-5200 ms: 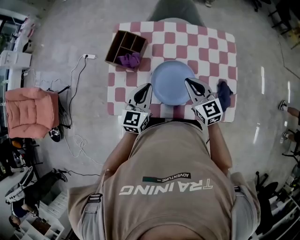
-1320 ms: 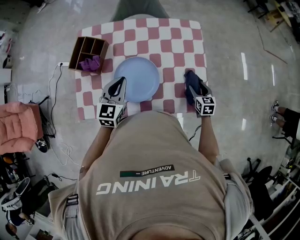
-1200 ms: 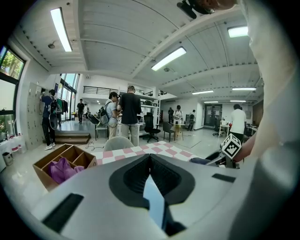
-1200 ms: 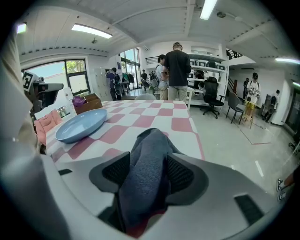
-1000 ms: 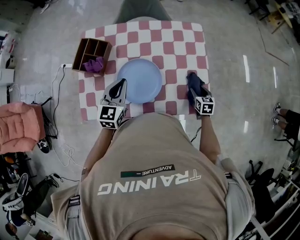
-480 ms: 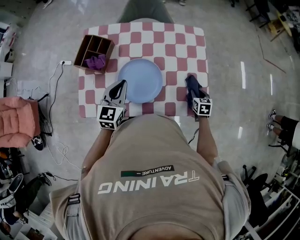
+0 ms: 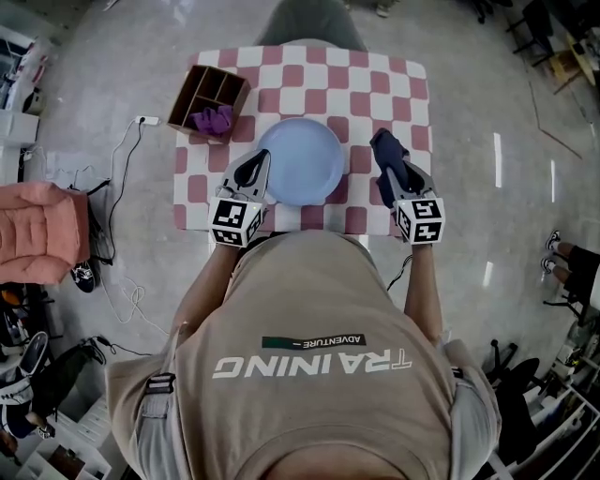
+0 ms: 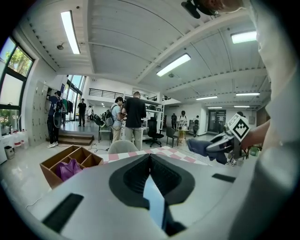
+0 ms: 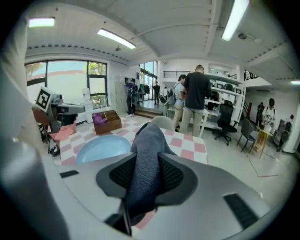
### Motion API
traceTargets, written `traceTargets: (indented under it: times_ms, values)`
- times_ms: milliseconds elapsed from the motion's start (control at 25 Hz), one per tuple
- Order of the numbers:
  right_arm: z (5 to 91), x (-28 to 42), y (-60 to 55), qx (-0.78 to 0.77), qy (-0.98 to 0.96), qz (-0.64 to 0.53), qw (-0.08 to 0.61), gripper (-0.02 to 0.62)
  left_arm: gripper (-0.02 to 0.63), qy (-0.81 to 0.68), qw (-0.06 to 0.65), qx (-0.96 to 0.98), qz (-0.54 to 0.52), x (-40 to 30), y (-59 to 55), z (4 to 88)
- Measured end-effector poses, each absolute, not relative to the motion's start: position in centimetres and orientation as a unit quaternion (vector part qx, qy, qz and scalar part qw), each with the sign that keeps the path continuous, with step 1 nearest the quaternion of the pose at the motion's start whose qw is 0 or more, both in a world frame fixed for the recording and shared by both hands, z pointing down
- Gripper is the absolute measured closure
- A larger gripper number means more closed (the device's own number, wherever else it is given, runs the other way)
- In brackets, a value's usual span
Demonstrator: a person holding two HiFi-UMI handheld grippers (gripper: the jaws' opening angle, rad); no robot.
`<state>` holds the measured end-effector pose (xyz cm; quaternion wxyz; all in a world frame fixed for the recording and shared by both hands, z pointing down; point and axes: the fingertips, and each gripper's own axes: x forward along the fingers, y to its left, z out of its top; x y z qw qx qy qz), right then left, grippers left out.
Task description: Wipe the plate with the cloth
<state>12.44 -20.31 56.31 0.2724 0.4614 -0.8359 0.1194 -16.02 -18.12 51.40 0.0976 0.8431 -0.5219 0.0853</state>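
The light blue plate point(image 7: 302, 159) lies in the middle of the checked table point(image 7: 394, 75). My left gripper point(image 7: 260, 165) sits at the plate's left rim, and a blue strip of the plate point(image 8: 153, 201) shows between its shut jaws point(image 8: 150, 161). To the right of the plate, my right gripper point(image 7: 394, 171) is shut on the dark blue cloth point(image 7: 385, 148) and holds it above the table. The cloth point(image 9: 147, 140) bunches up between the right jaws, with the plate point(image 9: 103, 147) ahead and to their left. The left gripper view also shows the cloth point(image 8: 201, 146) held in the air.
A wooden compartment box point(image 7: 211, 94) with a purple cloth point(image 7: 214, 120) stands at the table's far left corner. A grey chair point(image 7: 309, 23) is behind the table. Several people point(image 8: 133, 117) stand in the room beyond. A pink cushioned seat point(image 7: 37, 234) sits on the floor at left.
My right gripper has shut on the dark blue cloth and lifted it off the table beside the plate. The left gripper has stayed at the plate's rim.
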Motion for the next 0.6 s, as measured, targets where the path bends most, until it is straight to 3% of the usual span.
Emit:
traceTargets:
  times_ms: [320, 600]
  values:
    - [49.9, 3.6, -21.2, 0.384, -0.896, 0.055, 0.218, 0.462, 0.591, -0.530, 0.086, 0.840, 0.083, -17.8, -19.6, 50.7]
    - [51.0, -1.5, -21.6, 0.336, -0.914, 0.056, 0.220, 0.462, 0.591, -0.534, 0.085, 0.837, 0.084, -18.8, -20.2, 50.6]
